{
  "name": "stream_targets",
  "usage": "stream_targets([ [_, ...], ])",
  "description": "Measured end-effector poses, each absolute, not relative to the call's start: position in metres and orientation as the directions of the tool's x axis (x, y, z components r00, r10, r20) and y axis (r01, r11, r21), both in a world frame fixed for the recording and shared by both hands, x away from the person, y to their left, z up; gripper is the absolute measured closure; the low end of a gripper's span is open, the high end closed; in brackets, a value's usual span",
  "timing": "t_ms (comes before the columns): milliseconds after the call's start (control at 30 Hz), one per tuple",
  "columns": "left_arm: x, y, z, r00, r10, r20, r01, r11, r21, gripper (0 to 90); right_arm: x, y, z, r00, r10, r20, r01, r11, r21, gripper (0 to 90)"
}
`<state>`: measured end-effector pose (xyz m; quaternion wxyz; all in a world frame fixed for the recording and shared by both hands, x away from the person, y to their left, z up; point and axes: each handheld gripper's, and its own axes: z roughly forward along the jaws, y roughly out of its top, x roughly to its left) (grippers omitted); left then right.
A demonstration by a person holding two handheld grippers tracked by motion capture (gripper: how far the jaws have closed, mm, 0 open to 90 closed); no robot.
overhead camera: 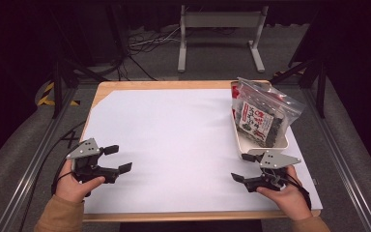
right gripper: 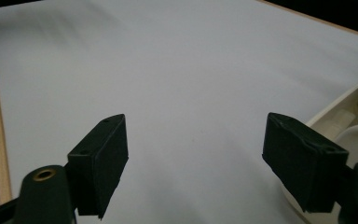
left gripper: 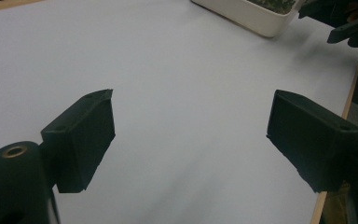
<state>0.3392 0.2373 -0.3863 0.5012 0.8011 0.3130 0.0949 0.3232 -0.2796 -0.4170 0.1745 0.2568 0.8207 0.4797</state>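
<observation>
A clear zip bag of dark snack packets point(overhead camera: 262, 112) stands in a white tray point(overhead camera: 239, 137) at the table's right side. My left gripper point(overhead camera: 117, 158) rests low over the white sheet near the front left, jaws open and empty. In its own view the two black pads point(left gripper: 81, 140) stand wide apart over bare white surface, the tray corner point(left gripper: 256, 16) far ahead. My right gripper point(overhead camera: 244, 167) sits just in front of the tray, jaws open with nothing between them. Its own view has wide-apart pads point(right gripper: 100, 161) and the tray's rim point(right gripper: 349, 135) at the right edge.
A white sheet point(overhead camera: 174, 140) covers most of the wooden table point(overhead camera: 125, 86). Beyond the far edge stand a metal frame's legs point(overhead camera: 220, 38) and cables on the floor. Aluminium rails point(overhead camera: 34, 159) run along both sides of the table.
</observation>
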Motion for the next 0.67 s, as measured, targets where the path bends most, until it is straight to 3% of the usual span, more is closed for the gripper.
stream_targets([
  [400, 0.3413, 0.2369, -0.391, 0.786, 0.598, -0.156, 0.411, -0.318, 0.854, 15.1, 0.329, -0.2799, -0.4262, -0.765, 0.644, -0.025, 0.326, 0.42, 0.847, 21.8],
  [667, 0.3411, 0.2373, -0.391, 0.785, 0.598, -0.163, 0.416, -0.312, 0.854, 14.9, 0.3281, -0.2803, -0.4232, -0.768, 0.64, -0.025, 0.315, 0.412, 0.855, 21.3],
])
